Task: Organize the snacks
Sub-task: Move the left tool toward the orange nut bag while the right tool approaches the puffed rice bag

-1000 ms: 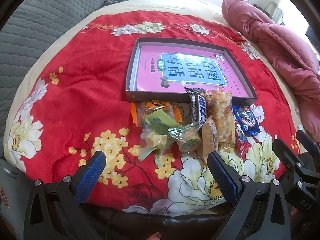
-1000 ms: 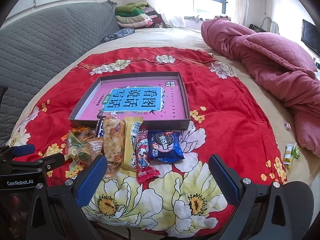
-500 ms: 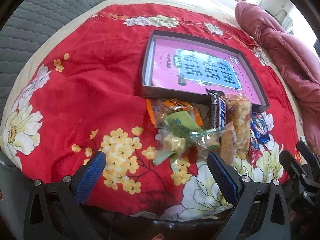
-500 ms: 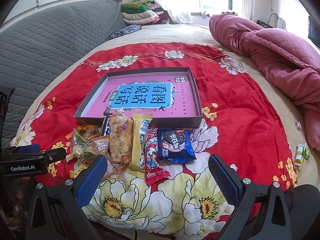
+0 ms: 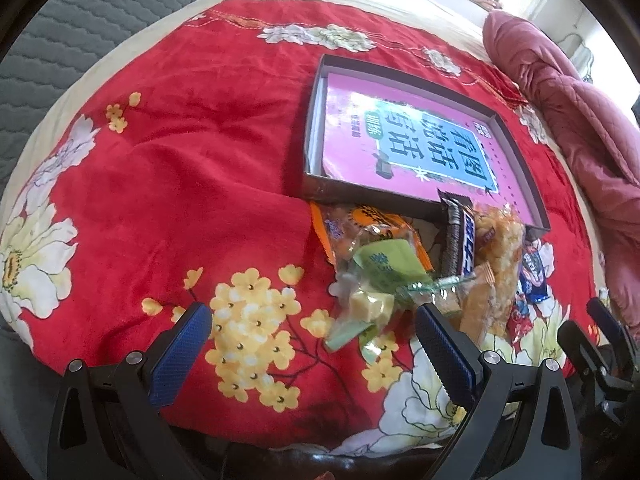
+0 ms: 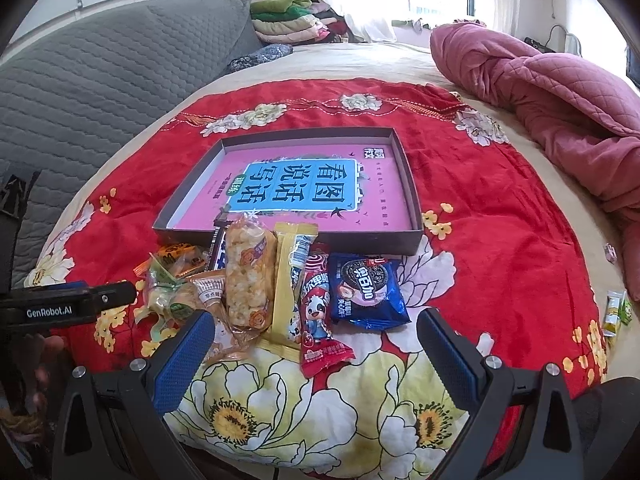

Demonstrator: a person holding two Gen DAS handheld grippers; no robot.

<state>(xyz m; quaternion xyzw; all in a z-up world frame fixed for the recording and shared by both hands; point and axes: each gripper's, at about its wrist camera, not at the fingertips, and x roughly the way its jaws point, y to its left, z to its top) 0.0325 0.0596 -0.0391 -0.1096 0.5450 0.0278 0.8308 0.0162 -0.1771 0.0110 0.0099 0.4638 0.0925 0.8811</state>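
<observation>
Now my left gripper has swung down and in toward the near left end of the snack row, so the box that sat straight ahead a second ago lies off to the upper right in its view. Its jaws stand wide apart with nothing between them, and the right fingertip hangs just beside the green-wrapped candy. I read that as lining up for a first pick at this end; nothing has been lifted yet.

My right gripper has crept a little closer to the row, jaws equally wide and holding nothing, facing the red milk-candy packet and the blue cookie packet.

All the snacks lie outside the container, on the red floral blanket, side by side in front of the near wall: an orange packet, the green sweets, a dark chocolate bar whose top end leans over the rim, a puffed-rice cake, a yellow bar, then the red and blue packets.

Inside the shallow grey box there is only a pink and blue booklet, lying flat and covering nearly the whole floor. Two small green sweets sit well apart at the far right, off the blanket.
</observation>
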